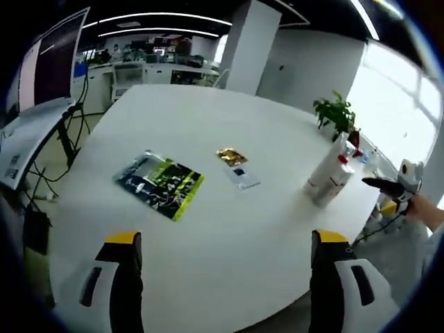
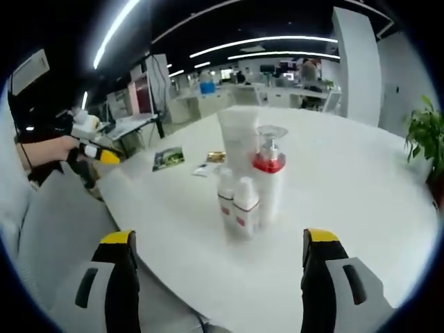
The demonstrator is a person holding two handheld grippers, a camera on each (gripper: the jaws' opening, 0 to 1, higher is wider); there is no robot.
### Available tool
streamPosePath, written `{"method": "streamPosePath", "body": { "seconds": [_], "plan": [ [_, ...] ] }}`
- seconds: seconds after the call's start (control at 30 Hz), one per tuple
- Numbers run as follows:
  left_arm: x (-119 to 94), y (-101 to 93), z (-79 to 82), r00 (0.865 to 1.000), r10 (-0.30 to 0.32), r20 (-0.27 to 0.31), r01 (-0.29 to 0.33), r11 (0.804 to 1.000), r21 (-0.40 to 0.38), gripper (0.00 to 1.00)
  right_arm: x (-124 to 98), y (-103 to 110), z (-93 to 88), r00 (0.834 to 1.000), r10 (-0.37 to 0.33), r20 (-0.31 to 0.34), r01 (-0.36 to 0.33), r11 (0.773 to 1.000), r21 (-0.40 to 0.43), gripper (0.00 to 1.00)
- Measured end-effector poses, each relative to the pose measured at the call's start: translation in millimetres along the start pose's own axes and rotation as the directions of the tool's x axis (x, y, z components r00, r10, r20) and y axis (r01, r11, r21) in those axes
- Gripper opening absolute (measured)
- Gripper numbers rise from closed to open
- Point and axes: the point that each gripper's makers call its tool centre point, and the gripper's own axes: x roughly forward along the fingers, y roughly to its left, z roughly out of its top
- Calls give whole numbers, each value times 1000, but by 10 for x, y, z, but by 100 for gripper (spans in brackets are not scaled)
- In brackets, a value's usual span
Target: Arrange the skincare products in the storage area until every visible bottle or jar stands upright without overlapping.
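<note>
Several skincare containers stand close together on the white table: a tall white tube, a pump bottle with a red collar and two small white bottles with red labels. All look upright. My right gripper is open, a little short of them, with nothing between its jaws. In the left gripper view the same cluster sits at the table's right edge. My left gripper is open over the table's near edge, far from the bottles.
A green-and-black packet, a gold sachet and a small white sachet lie flat mid-table. A potted plant stands behind the bottles. A hand holds the right gripper off the table's right side. Desks and cables lie left.
</note>
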Motion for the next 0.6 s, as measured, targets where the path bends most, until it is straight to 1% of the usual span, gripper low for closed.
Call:
{"method": "streamPosePath", "body": {
  "seconds": [0.17, 0.2, 0.33, 0.37, 0.43, 0.53, 0.57, 0.6],
  "plan": [
    [187, 58, 99, 999, 42, -1, -42, 999, -9, 98, 29, -98, -20, 1000, -3, -7, 3, 1000, 8, 98],
    [214, 59, 115, 999, 43, -2, -43, 999, -11, 98, 30, -99, -26, 1000, -3, -8, 4, 1000, 9, 98],
    [354, 94, 143, 997, 70, -28, -71, 997, -24, 98, 55, -126, -78, 1000, -2, -16, 3, 1000, 23, 98],
    [418, 122, 146, 996, 82, -34, -83, 996, -30, 98, 59, -131, -94, 1000, -2, -19, 3, 1000, 25, 98],
    [499, 189, 154, 993, 108, -42, -110, 993, -40, 96, 73, -170, -147, 1000, -4, -26, 5, 999, 32, 97],
    [567, 272, 205, 987, 154, -49, -157, 985, -64, 94, 46, -151, -145, 1000, -10, -29, 12, 999, 46, 97],
    [594, 285, 211, 985, 162, -55, -165, 984, -61, 94, 40, -153, -143, 1000, -14, -26, 15, 999, 50, 97],
    [576, 293, 182, 980, 190, -64, -194, 979, -57, 93, 38, -165, -149, 1000, -18, -24, 19, 998, 56, 97]
  ]
}}
